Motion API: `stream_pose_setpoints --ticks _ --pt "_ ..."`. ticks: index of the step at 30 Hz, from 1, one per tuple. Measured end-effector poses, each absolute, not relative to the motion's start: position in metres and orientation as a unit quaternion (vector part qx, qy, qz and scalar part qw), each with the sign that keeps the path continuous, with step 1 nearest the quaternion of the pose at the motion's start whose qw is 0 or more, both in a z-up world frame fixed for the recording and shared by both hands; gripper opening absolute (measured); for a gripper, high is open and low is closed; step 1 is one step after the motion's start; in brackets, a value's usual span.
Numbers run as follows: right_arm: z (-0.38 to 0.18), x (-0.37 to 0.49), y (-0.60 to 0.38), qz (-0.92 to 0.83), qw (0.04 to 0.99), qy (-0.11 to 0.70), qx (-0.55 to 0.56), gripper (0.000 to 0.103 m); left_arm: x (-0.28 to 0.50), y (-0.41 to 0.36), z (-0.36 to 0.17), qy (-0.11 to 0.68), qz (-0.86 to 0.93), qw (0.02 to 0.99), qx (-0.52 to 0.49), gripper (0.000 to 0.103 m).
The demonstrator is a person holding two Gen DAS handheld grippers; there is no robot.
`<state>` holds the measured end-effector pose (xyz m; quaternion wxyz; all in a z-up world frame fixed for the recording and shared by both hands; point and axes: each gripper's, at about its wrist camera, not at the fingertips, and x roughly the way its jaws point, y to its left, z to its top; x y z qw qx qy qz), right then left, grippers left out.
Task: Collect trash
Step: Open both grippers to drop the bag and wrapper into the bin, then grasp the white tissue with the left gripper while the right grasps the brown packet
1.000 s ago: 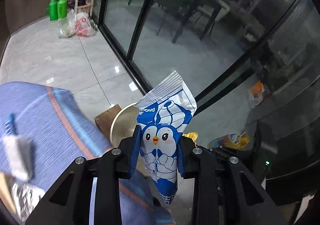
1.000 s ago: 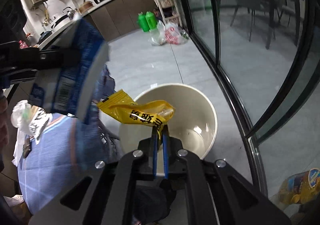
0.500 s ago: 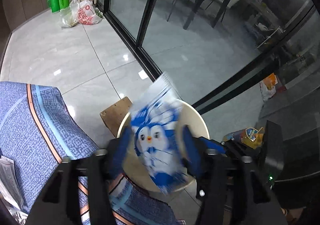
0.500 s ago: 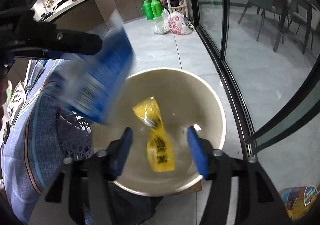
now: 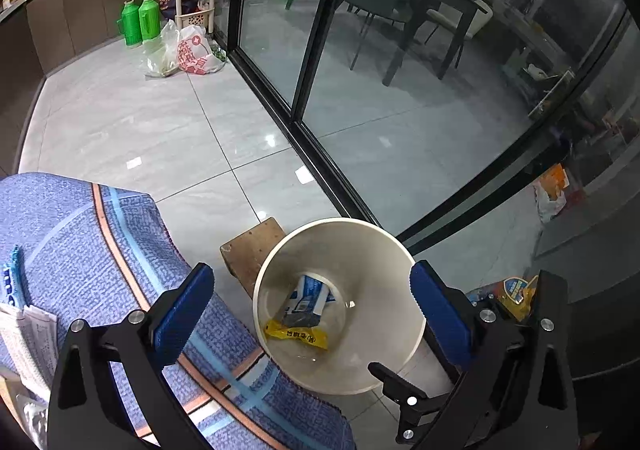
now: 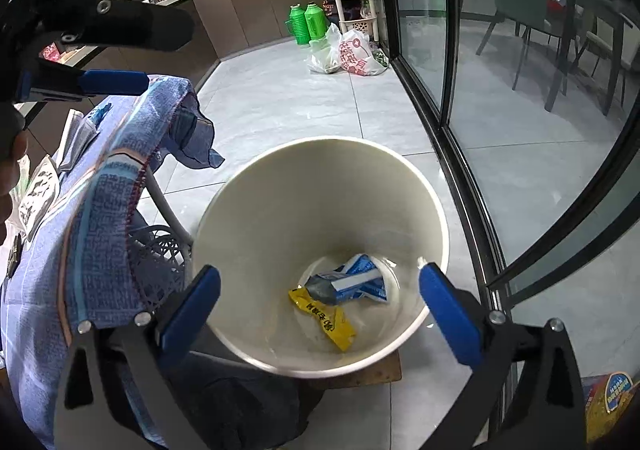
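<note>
Cream plastic, smooth and round, the bucket [image 5: 340, 306] is sitting in the left wrist view on a rough wooden block [image 5: 250, 254] beside the blue woven tablecloth [image 5: 80, 250]. Lying flat on the bucket's bottom are a crinkled blue-and-white wrapper [image 5: 308, 300] and a glossy yellow wrapper [image 5: 297, 334], touching each other. The left gripper [image 5: 312, 310] is hovering above the bucket, its jaws opening wide with nothing between them.

In the right wrist view, the right gripper [image 6: 320, 306] is likewise opening (blue pads bare) over the bucket [image 6: 320, 193]. Both wrappers, blue-and-white [image 6: 352, 284] and yellow [image 6: 326, 318], are resting inside.
</note>
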<state>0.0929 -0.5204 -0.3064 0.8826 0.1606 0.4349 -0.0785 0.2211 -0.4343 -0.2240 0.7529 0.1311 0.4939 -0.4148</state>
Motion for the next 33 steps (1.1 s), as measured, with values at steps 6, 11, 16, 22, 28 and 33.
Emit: stream_pose_setpoints --ticks 6,11,16,22,28,33 --pt "-0.277 0.087 -0.510 -0.080 0.892 0.419 0.149 0.100 0.209 -0.415 -0.198 0.477 -0.412 0.766 0.127 0.095" --pt "-0.240 0.080 -0.490 -0.071 0.902 0.401 0.142 0.100 0.196 -0.376 -0.165 0.463 -0.401 0.783 0.111 0.095" --pt "-0.205 0.072 -0.448 -0.042 0.916 0.381 0.116 0.100 0.184 -0.311 -0.142 0.455 -0.371 0.805 0.088 0.095" --pt "-0.174 0.071 -0.382 0.026 0.926 0.367 0.090 0.100 0.166 -0.205 -0.128 0.446 -0.304 0.840 0.053 0.095" --pt "-0.160 0.078 -0.300 0.093 0.931 0.352 0.035 0.100 0.139 -0.095 -0.135 0.445 -0.218 0.867 0.044 0.095" --pt "-0.165 0.098 -0.240 0.152 0.916 0.371 0.023 0.100 0.122 -0.021 -0.143 0.455 -0.169 0.874 0.027 0.095"
